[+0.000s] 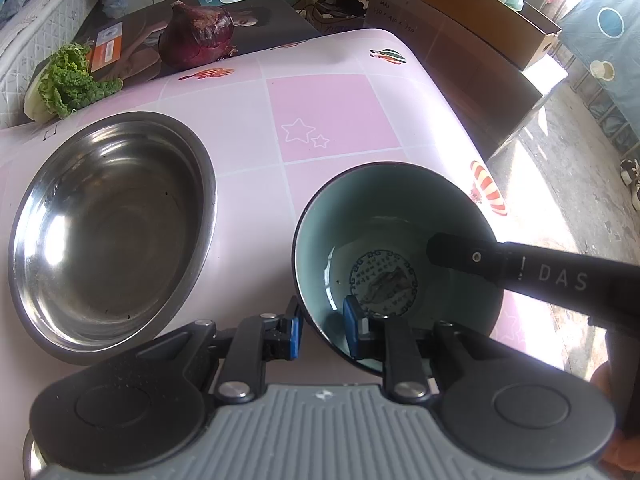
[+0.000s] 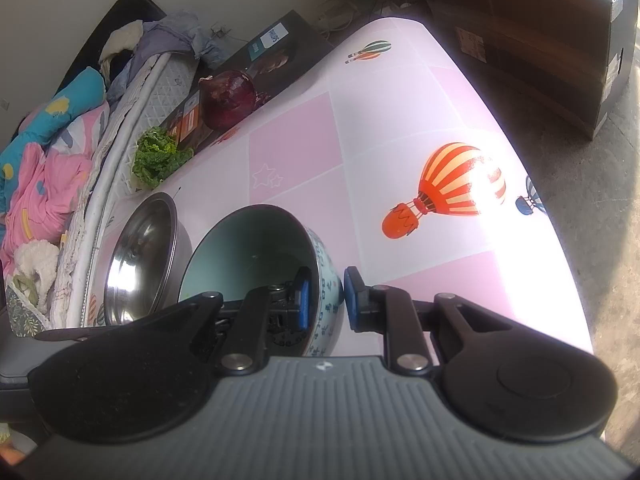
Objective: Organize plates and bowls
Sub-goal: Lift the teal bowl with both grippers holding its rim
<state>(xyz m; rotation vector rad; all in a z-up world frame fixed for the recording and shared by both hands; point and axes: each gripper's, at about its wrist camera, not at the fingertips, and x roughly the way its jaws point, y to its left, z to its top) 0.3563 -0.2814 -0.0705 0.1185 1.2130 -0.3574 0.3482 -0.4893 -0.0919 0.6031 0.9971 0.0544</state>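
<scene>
A ceramic bowl [image 1: 384,240], pale green inside with a dark round emblem on its bottom, stands on the pink table [image 1: 332,120]. My left gripper [image 1: 323,326] is shut on its near rim, one blue pad outside the wall and one inside. My right gripper [image 2: 325,300] is shut on the opposite wall of the same bowl [image 2: 256,248], whose white outside carries blue characters. One right finger reaches into the bowl in the left wrist view. A wide steel bowl [image 1: 112,236] sits empty just left of the ceramic one [image 2: 140,256].
At the table's far left lie a red cabbage [image 1: 196,36] on a dark box and a leafy green [image 1: 68,80]. A bed with bedding [image 2: 44,168] runs along the left side. Cardboard boxes [image 1: 472,20] stand beyond the table's far right edge, with sunlit floor to the right.
</scene>
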